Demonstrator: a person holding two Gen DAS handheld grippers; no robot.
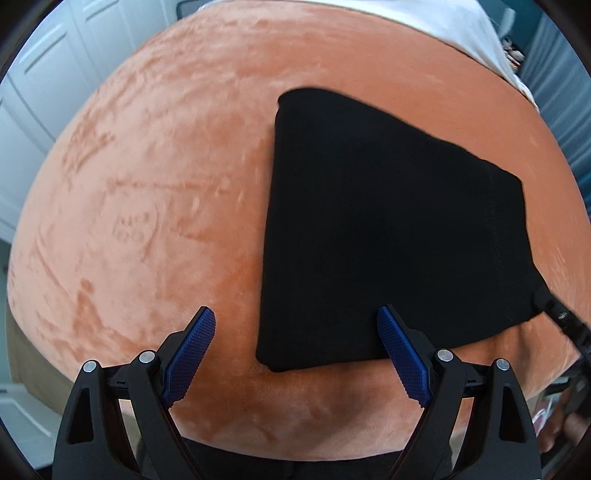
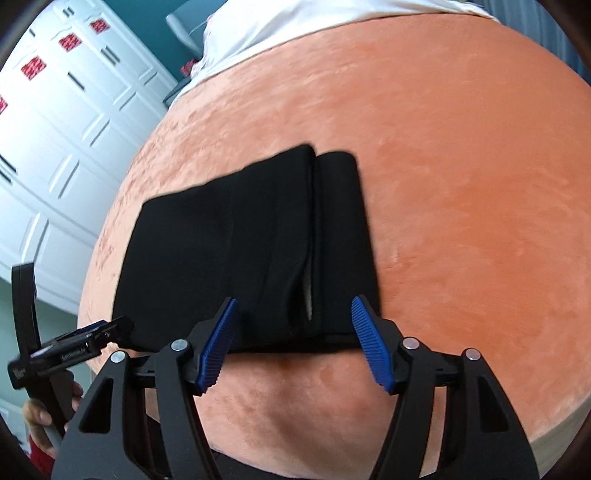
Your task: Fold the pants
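Pants (image 1: 388,229), black and folded into a compact block, lie flat on an orange plush blanket (image 1: 166,184) that covers a bed. In the right wrist view the folded layers (image 2: 251,251) show as stacked edges, with a thin pale strip of lining visible in the seam between two layers. A white sheet (image 2: 295,22) shows at the far end of the bed, beyond the blanket. White panelled closet doors (image 2: 55,129) stand along one side of the room, some bearing small red stickers.

The left gripper (image 1: 295,325) hangs above the near edge of the bed with its blue-padded fingers (image 1: 192,350) spread wide; one pad overlaps the near corner of the folded cloth in the picture, but nothing is pinched between them. The right gripper (image 2: 295,314) is likewise spread wide over the near edge of the bundle, holding nothing. The other hand-held tool appears at the left edge of the right wrist view.
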